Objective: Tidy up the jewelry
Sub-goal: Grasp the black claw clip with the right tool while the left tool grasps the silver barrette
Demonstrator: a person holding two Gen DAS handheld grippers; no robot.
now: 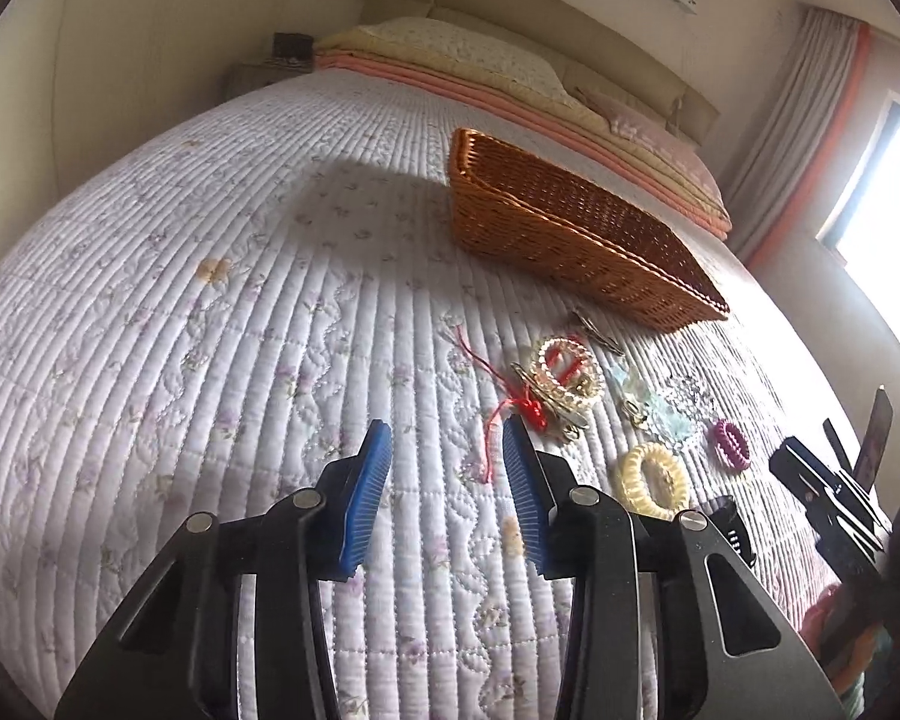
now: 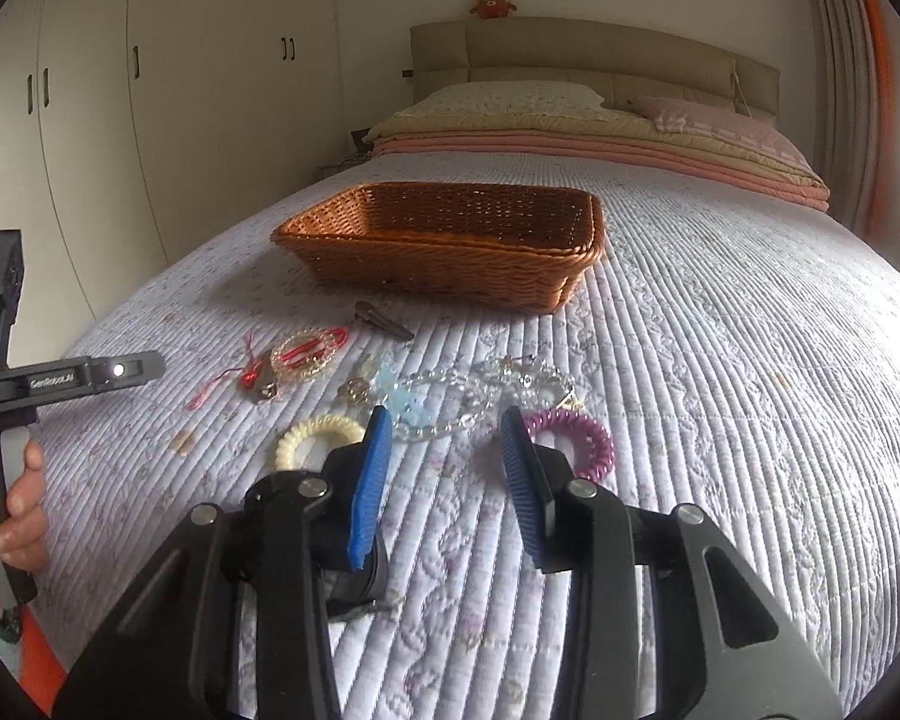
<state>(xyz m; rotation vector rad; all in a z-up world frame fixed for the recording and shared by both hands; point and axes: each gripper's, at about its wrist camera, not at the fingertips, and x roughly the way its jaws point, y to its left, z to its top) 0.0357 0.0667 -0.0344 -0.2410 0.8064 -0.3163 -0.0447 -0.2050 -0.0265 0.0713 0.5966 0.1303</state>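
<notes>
The jewelry lies loose on the quilted bed [image 2: 720, 360], in a small scatter near the foot end, just in front of a wicker basket [image 2: 450, 246] that sits farther up the bed, and that looks empty as far as its inside shows; it seems set there as the place the pieces are meant to go. From the right wrist view, a purple coil band [image 2: 582, 438] lies nearest on the right, a cream coil band [image 2: 318, 432] on the left, with a clear bead bracelet [image 2: 450, 402] and a pale blue trinket [image 2: 405, 399] between them. Farther left are a beaded ring with a red cord [image 2: 306, 354], and a brown hair clip [image 2: 384, 321] closest to the basket. The pieces touch or overlap in the middle, so picking one out cleanly will likely need care. The right gripper [image 2: 444, 420] hangs over the near edge of the scatter, partly open with nothing between its blue pads, the bead bracelet showing in the gap beyond. The left gripper [image 1: 447, 438] is likewise partly open and empty, pointed down at the quilt just left of the red cord [image 1: 498, 414], the cream coil band [image 1: 654, 477] off to its right. A hand [image 2: 12, 516] holding that gripper's grip shows at the left edge. Nothing has been picked up yet, by the look of it.
</notes>
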